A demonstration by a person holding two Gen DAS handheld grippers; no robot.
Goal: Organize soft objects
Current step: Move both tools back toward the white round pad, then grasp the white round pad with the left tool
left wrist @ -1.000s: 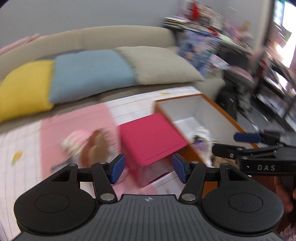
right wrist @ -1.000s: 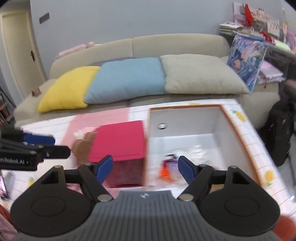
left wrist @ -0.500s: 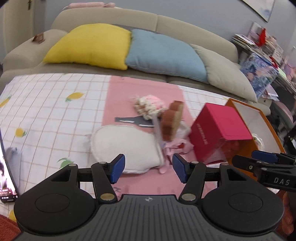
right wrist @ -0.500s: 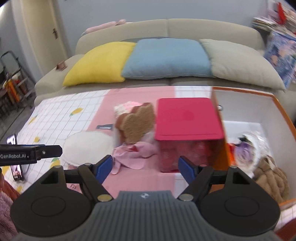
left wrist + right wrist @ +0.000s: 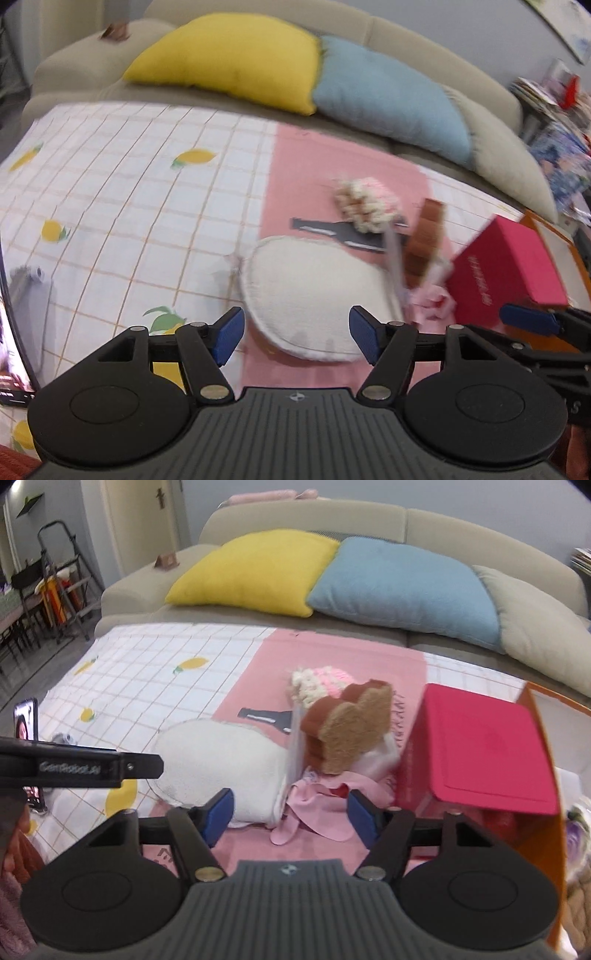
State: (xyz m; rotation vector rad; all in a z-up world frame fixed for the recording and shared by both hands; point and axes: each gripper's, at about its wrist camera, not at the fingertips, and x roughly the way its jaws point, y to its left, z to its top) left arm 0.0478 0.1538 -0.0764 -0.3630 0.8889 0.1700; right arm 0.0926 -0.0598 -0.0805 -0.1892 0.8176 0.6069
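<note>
Checked lemon-print cloth [image 5: 110, 192] covers the table w/ a pink mat [image 5: 332, 664] in the middle; sofa [image 5: 303, 517] behind w/ yellow [image 5: 255, 568], blue [image 5: 402, 583], grey cushions. White plush pad [image 5: 314, 288] lies on the mat just ahead of left gripper [image 5: 295, 334], jaws just widened, nothing btwn. Right gripper [image 5: 291, 812] jaws just narrowed, apart, over pink cloth [image 5: 317, 805], not pinching it. Red box [image 5: 480, 753] at right.

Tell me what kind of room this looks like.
Most likely a home living room: a beige sofa with yellow and blue cushions stands behind a table under a lemon-print cloth, with a folding ladder by a door.
</note>
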